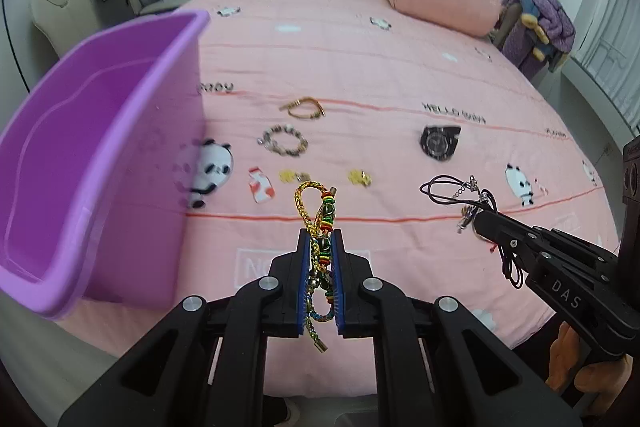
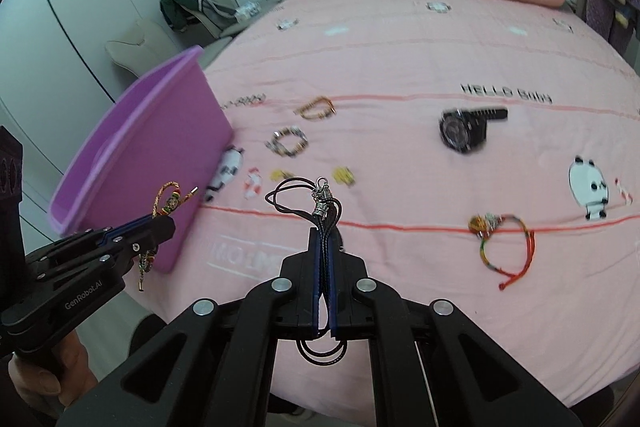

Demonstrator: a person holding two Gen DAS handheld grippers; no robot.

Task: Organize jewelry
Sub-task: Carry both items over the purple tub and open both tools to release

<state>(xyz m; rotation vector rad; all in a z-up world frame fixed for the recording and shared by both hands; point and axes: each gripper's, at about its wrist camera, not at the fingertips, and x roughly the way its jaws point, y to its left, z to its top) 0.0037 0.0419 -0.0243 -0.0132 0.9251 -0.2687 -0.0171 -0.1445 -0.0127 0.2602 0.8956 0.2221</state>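
On the pink bed [image 2: 400, 67], only the right view shows a red-string bracelet [image 2: 505, 243]; both fingers clamp jewelry.

The purple bin [image 1: 92, 163] stood at the bed's [image 1: 360, 67] left edge, its tall wall blocking passage on that side. Ahead lay low obstacles: a beaded bracelet [image 1: 283, 141], a brown bracelet [image 1: 305, 108] and a black watch [image 1: 438, 143]. A red-cord bracelet [image 2: 502, 247] occupied the near right. The far half of the bed was open up to the pink pillow [image 1: 440, 1].
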